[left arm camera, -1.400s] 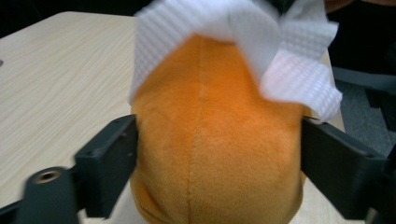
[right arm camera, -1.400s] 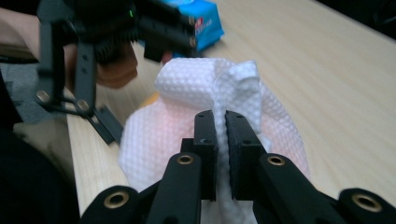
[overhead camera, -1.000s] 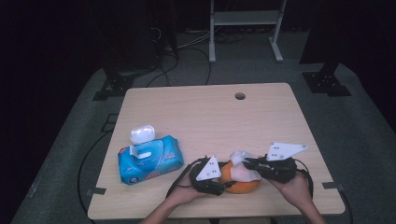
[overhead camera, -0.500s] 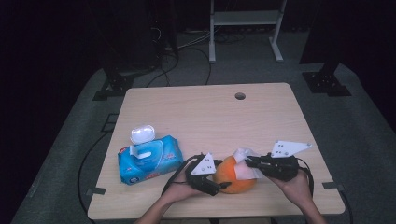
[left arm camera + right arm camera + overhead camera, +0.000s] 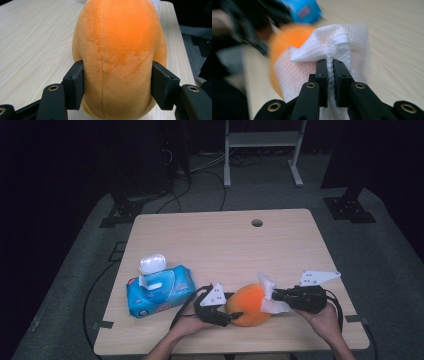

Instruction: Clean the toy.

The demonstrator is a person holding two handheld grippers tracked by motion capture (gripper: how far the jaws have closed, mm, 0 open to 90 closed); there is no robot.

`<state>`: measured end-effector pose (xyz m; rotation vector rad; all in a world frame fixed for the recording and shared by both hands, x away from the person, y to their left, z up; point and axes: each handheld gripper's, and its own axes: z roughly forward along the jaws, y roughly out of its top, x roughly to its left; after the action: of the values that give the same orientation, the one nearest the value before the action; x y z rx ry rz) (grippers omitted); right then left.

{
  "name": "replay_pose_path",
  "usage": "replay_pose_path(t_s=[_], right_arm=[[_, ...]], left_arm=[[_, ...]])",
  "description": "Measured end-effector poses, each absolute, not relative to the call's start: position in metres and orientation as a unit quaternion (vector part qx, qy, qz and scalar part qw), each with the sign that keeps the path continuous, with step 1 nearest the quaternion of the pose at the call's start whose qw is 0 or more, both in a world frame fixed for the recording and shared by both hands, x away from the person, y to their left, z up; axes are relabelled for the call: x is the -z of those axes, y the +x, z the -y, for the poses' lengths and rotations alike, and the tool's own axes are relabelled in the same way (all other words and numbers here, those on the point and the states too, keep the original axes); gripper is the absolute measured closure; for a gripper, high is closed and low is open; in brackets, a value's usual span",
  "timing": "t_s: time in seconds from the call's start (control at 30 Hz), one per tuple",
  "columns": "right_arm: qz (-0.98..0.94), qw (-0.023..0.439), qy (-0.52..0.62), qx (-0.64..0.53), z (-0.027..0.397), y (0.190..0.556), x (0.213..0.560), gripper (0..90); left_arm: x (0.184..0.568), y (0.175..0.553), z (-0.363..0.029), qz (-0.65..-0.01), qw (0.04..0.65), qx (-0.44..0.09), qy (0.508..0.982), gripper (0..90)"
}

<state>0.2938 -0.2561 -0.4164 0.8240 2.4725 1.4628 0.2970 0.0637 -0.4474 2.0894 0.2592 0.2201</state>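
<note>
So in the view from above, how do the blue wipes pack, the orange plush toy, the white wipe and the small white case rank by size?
Largest to smallest, as they look from above:
1. blue wipes pack
2. orange plush toy
3. white wipe, though it is crumpled and partly hidden by the right gripper, so it is close to the next
4. small white case

No legible lettering anywhere (wipes pack (image 5: pixel 159 291) print blurred).

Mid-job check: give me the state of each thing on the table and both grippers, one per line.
orange plush toy: on the table, clamped between the left gripper's jaws.
white wipe: pinched, draped against the toy.
left gripper: shut on the toy.
right gripper: shut on the wipe.
blue wipes pack: flip lid open.
</note>
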Motion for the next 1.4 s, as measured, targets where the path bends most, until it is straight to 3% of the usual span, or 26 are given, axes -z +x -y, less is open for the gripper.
replay_pose_path(t_s=[0.33,0.8,1.0,1.17,1.23,1.4], right_arm=[[-0.818,0.06,0.261,-0.509,0.247,0.292,0.414,82.5],[-0.824,0.078,0.278,-0.488,0.258,0.295,0.412,82.2],[-0.808,0.092,0.245,-0.528,0.249,0.288,0.391,82.1],[-0.819,0.083,0.265,-0.503,0.254,0.296,0.406,82.4],[-0.824,0.109,0.27,-0.486,0.261,0.294,0.401,82.4],[-0.812,0.107,0.243,-0.521,0.253,0.285,0.387,82.2]], left_arm=[[0.448,0.295,-0.062,-0.106,0.493,-0.095,0.858,36.6],[0.446,0.291,-0.057,-0.089,0.498,-0.113,0.855,37.2],[0.441,0.281,-0.047,-0.053,0.494,-0.151,0.855,37.7],[0.439,0.281,-0.046,-0.063,0.502,-0.146,0.85,39.2],[0.436,0.28,-0.045,-0.063,0.508,-0.146,0.847,39.3],[0.435,0.277,-0.04,-0.053,0.508,-0.154,0.846,39.4]])
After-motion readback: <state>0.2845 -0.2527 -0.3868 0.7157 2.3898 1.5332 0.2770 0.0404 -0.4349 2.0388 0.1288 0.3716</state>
